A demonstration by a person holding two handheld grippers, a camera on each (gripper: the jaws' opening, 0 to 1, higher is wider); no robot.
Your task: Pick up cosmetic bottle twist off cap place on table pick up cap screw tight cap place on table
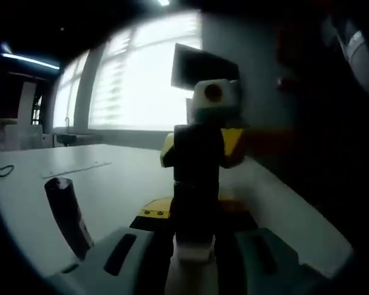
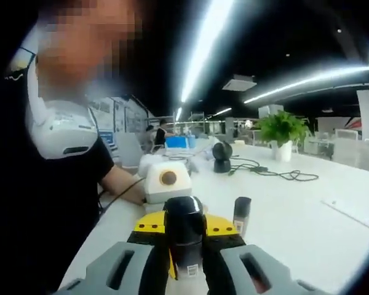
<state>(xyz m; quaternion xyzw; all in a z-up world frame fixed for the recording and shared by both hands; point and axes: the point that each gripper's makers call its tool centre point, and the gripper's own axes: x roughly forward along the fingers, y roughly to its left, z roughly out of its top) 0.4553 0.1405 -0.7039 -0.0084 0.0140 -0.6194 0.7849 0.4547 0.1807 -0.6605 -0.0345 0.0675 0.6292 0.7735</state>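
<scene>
A black cosmetic bottle (image 1: 195, 178) is held in the air between both grippers, one at each end. My left gripper (image 1: 194, 246) is shut on its near end, which shows a pale band. Facing it, my right gripper (image 1: 200, 146) clamps the far end between yellow fingers (image 1: 167, 149). In the right gripper view, my right gripper (image 2: 186, 261) is shut on the same glossy black bottle (image 2: 184, 230), with my left gripper (image 2: 186, 222) meeting it from beyond. I cannot tell which end is the cap. A second dark slim bottle (image 1: 67, 215) (image 2: 242, 214) stands upright on the white table (image 1: 111, 184).
A person (image 2: 61, 184) sits at the table's left side with a forearm (image 2: 120, 181) on it. Farther back are a potted plant (image 2: 283, 130), a round black device (image 2: 221, 157) and loose cables (image 2: 277, 173). A bright window (image 1: 141, 80) and dark monitor (image 1: 203, 64) are behind; the table edge (image 1: 295, 221) runs right.
</scene>
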